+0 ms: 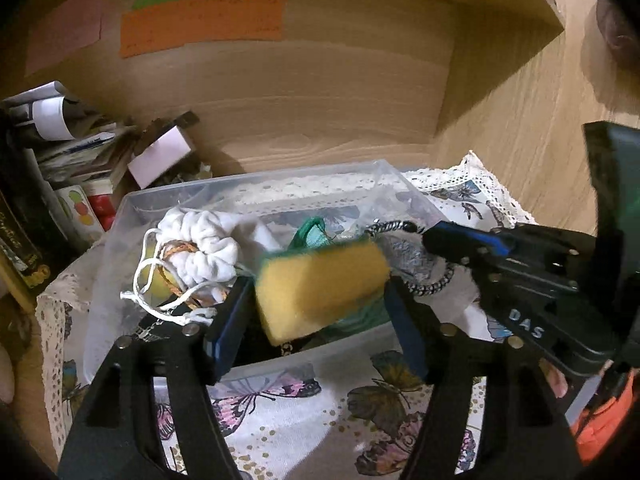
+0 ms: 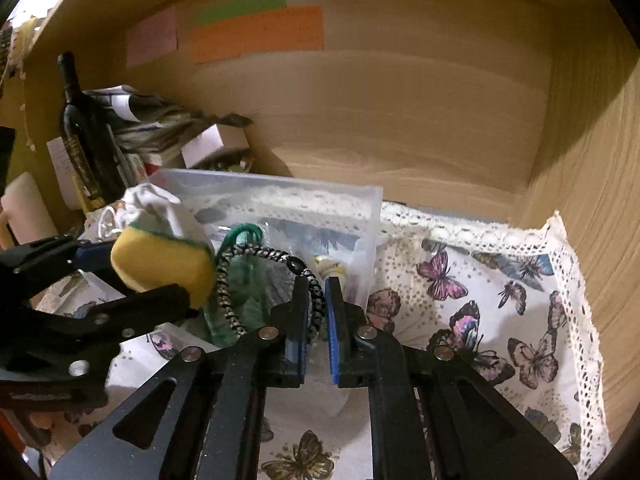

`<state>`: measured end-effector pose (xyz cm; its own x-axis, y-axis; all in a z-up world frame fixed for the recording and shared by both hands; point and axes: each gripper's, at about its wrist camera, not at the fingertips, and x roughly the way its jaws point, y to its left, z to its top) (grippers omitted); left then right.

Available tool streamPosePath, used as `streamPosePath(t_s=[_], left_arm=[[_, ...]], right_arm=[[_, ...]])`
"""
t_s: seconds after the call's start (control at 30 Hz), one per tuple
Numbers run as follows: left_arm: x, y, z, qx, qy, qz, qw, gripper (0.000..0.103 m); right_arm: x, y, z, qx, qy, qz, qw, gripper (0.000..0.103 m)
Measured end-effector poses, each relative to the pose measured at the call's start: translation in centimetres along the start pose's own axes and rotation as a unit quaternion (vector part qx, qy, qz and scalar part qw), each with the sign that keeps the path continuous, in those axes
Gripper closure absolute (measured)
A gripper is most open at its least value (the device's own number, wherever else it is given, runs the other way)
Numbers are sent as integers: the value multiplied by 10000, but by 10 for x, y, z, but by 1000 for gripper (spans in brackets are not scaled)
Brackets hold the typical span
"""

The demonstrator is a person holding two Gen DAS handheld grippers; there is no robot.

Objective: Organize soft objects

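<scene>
My left gripper (image 1: 316, 300) is shut on a yellow sponge with a green scrub side (image 1: 320, 284) and holds it over the clear plastic bin (image 1: 256, 184); the sponge also shows in the right wrist view (image 2: 160, 264). A white drawstring pouch (image 1: 204, 248) and green fabric (image 1: 316, 232) lie in the bin. My right gripper (image 2: 318, 280) has its jaws a small gap apart at the bin's right side, with a black-and-white braided cord (image 2: 228, 292) looped over its left finger (image 2: 300, 300). I cannot tell if it grips the cord.
The bin stands on a butterfly-print cloth with lace edge (image 2: 500, 300) inside a wooden shelf nook. Books, papers and a dark bottle (image 2: 76, 128) crowd the left. Coloured paper notes (image 2: 256, 32) hang on the back wall.
</scene>
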<state>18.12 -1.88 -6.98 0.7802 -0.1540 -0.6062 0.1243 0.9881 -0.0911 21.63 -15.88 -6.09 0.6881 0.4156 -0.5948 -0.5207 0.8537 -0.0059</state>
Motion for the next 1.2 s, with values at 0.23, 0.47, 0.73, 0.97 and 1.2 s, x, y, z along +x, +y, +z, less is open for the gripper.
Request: streamPosePath(t_s=[0.23, 0.47, 0.73, 0.97, 1.2], left_arm=[[-17, 5, 1, -88, -160, -197, 9996, 28], [-56, 7, -2, -138, -561, -177, 9982, 23], [-114, -4, -10, 81, -1242, 210, 9920, 11], [-151, -8, -21, 193, -1649, 506, 9848, 2], [-170, -10, -36, 117, -1802, 494, 9823, 0]], right_arm=[[-22, 8, 2, -131, -238, -176, 9995, 70], [-65, 19, 7, -137, -779, -104, 9968, 69], [-115, 34, 3, -101, -1381, 115, 9903, 56], [-143, 46, -12, -112, -1759, -50, 9843, 22], [-157, 50, -23, -97, -1830, 91, 9830, 19]])
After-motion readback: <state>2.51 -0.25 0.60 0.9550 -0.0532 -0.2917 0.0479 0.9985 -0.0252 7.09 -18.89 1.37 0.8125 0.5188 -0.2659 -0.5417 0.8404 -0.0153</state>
